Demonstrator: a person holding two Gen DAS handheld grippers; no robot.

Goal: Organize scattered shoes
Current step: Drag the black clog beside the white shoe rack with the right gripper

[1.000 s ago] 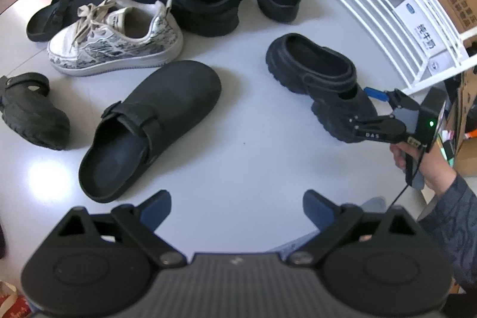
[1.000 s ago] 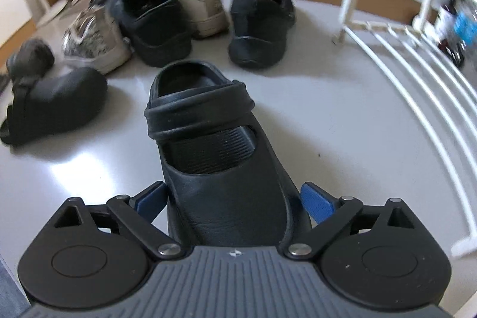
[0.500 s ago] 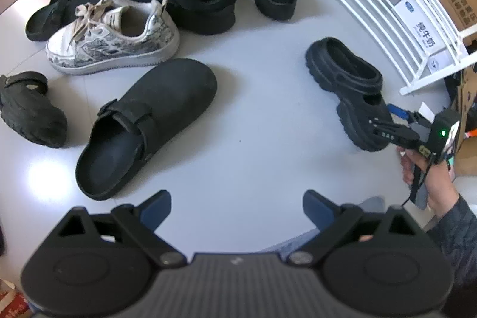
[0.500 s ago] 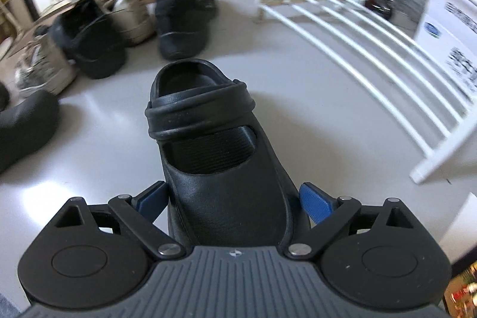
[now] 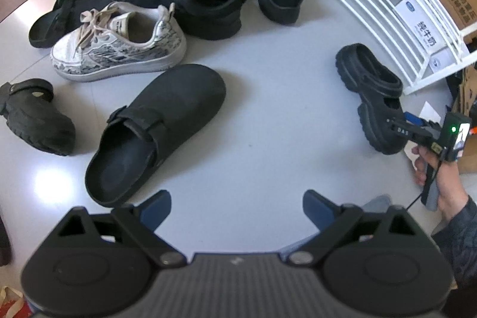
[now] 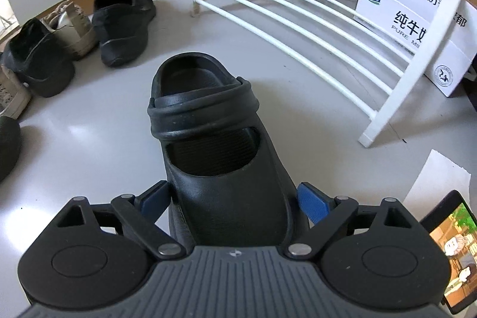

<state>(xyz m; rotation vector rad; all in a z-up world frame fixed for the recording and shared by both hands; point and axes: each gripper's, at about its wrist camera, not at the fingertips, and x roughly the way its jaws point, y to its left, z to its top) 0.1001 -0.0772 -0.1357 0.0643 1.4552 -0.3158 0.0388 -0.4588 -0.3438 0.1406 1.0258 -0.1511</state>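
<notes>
The right gripper (image 6: 234, 198) has its fingers (image 6: 313, 201) spread wide around the toe of the black clog (image 6: 208, 145), pinching it from both sides as far as the wrist view shows, heel pointing away toward the white shoe rack (image 6: 322, 29). The hold sits only at the rounded, smooth toe, so the heavy heel could swing down or the shoe could slip out forward if the fingers ease; the heel could also catch a rack bar. The left gripper (image 5: 237, 209) hangs with fingers (image 5: 156, 206) apart and nothing between them, the black mule (image 5: 158, 130) just ahead of its left finger, other shoes beyond.
</notes>
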